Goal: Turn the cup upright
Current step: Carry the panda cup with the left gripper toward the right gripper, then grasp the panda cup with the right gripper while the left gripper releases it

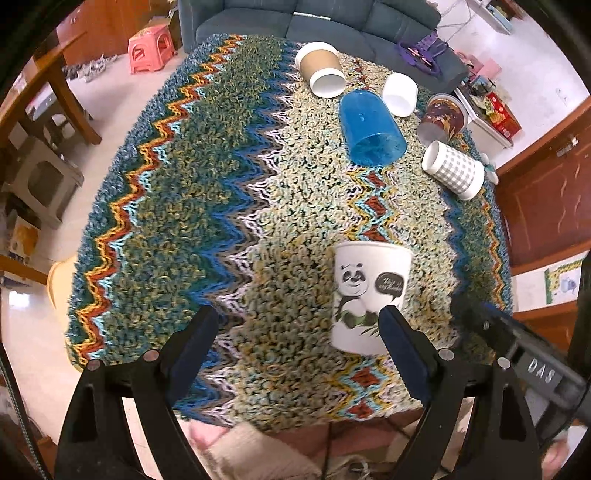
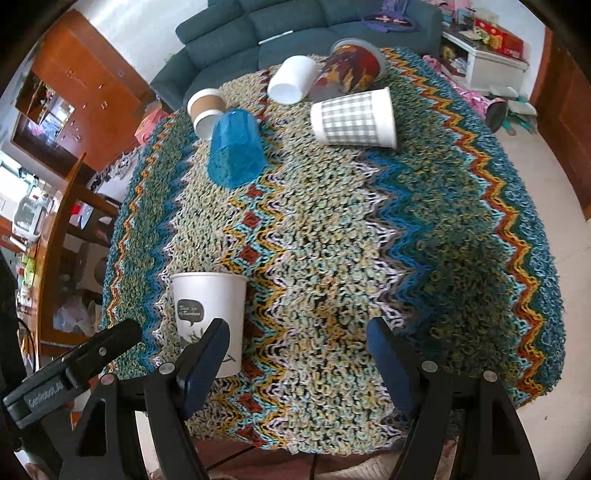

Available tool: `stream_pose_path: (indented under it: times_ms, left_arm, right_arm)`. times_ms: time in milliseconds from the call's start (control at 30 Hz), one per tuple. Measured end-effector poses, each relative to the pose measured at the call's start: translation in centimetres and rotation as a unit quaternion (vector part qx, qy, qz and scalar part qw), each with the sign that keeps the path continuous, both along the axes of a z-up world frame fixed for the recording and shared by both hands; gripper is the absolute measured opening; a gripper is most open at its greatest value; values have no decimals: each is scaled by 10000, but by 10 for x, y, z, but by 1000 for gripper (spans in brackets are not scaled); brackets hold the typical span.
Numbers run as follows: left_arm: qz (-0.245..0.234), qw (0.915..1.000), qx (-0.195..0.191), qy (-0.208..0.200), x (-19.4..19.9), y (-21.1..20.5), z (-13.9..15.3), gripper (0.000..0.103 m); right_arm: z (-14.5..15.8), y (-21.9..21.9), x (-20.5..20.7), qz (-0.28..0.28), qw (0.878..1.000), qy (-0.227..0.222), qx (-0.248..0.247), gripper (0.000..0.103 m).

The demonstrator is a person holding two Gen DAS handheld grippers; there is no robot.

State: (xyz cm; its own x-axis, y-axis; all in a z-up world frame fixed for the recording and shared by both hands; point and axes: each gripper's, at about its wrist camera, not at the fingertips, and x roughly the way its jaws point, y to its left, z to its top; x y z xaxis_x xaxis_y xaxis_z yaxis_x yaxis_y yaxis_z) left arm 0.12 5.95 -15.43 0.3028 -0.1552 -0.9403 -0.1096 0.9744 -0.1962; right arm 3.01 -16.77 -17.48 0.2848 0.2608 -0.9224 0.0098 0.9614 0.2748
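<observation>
The panda cup [image 1: 371, 295] stands upright on the table [image 1: 207, 221], just ahead of the left hand-held gripper [image 1: 299, 332] toward its right finger, and ahead-left of the right hand-held gripper [image 2: 299, 343]. Far ahead of both, five cups lie tipped near the table's far edge: the blue cup [image 1: 371, 129] nearest, the sleeved cup [image 1: 321, 68] behind it to the left, the plain cup [image 1: 399, 94] behind it to the right, the checked cup [image 1: 454, 170] farther right, and the printed cup [image 1: 443, 118] behind that one. A sofa [image 1: 332, 22] sits beyond the table.
</observation>
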Motion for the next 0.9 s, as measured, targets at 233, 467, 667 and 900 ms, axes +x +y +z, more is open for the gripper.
stream_pose_path:
  times_ms: [233, 467, 667, 900]
  left_arm:
    - [-76, 9995, 188, -262, -5, 1, 8, 90]
    - [-28, 9994, 143, -302, -3, 9, 3, 90]
    - [-38, 9997, 82, -223, -3, 12, -8, 90]
    - [-115, 9998, 50, -134, -2, 10, -19, 90]
  right_arm:
    - [-2, 19, 7, 251, 9996, 63, 59, 77]
    - [-9, 35, 19, 360, 9987, 181, 296, 77]
    - [-26, 47, 30, 398, 9966, 448, 557, 77]
    - [-40, 66, 44, 609, 9943, 683, 555, 77]
